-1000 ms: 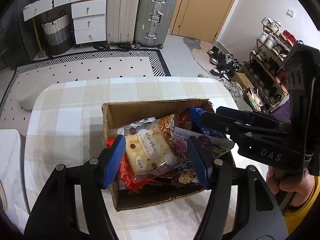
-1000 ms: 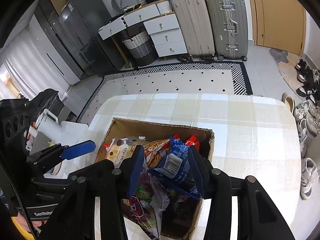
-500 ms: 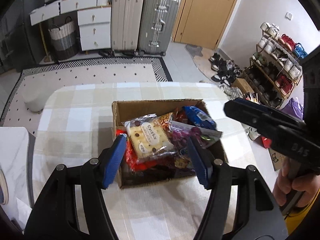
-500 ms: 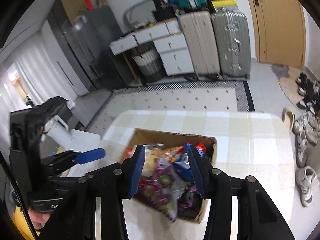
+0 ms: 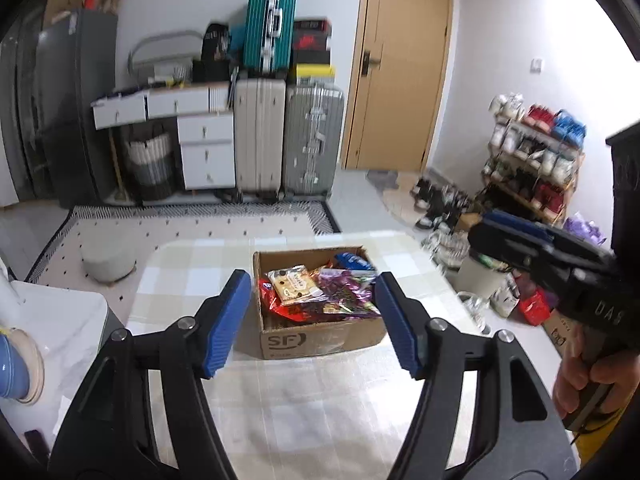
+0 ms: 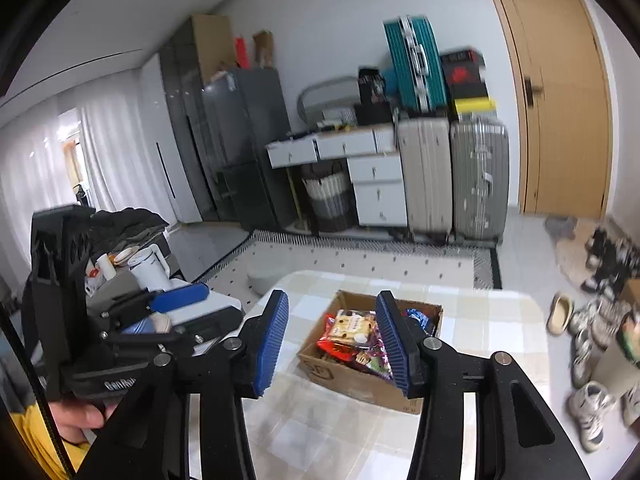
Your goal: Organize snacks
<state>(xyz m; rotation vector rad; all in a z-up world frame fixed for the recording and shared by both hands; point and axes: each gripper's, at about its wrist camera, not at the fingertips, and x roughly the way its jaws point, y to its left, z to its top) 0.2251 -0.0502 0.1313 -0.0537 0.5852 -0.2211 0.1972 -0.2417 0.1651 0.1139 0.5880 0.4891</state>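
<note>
Snacks (image 5: 320, 294) partly hidden behind right claw (image 6: 332, 344) finger; pkts unreadable.

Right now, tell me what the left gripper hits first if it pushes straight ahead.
Probably the snack packets heaped in the cardboard box: the open left gripper frames them, with nothing between, though depth is uncertain.

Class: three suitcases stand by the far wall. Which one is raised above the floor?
The teal suitcase: it stands on top of the beige suitcase, which stands on the floor beside the silver suitcase.
</note>
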